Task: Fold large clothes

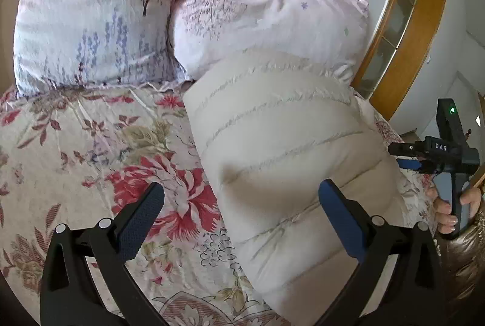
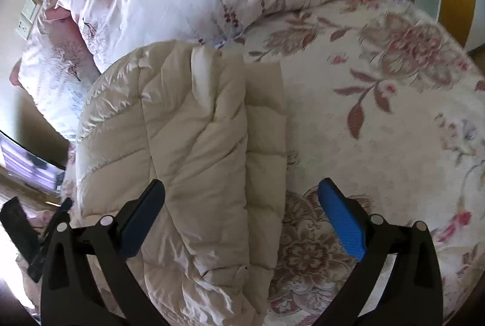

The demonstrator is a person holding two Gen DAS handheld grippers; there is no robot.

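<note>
A beige quilted puffer jacket [image 1: 282, 150] lies folded into a thick bundle on the bed, on a floral bedspread [image 1: 91, 150], its far end close up to the pillows. In the right wrist view the jacket [image 2: 188, 144] shows as stacked layers, a narrower folded panel on top of a wider one, w/ a pale lining strip at the far edge. The left gripper [image 1: 241, 216] hovers above the near part of the bundle, fingers spread wide, nothing between them; one blue pad sits over the bedspread, the other over the jacket, neither pressing. The right gripper [image 2: 241, 216] is likewise wide apart & empty, one pad over the jacket, the other over the bedspread [image 2: 379, 129]. The right gripper also appears at the right edge of the left wrist view, black body w/ a green light, held by a hand [image 1: 454, 207] around its handle. Two pink-white pillows [image 1: 100, 16] w/ tree & flower prints lean side by side at the head of the bed. Beyond them, a wood-framed panel [image 1: 403, 31] w/ frosted glass. A wall socket [image 2: 28, 13] shows at far left in the right wrist view.
</note>
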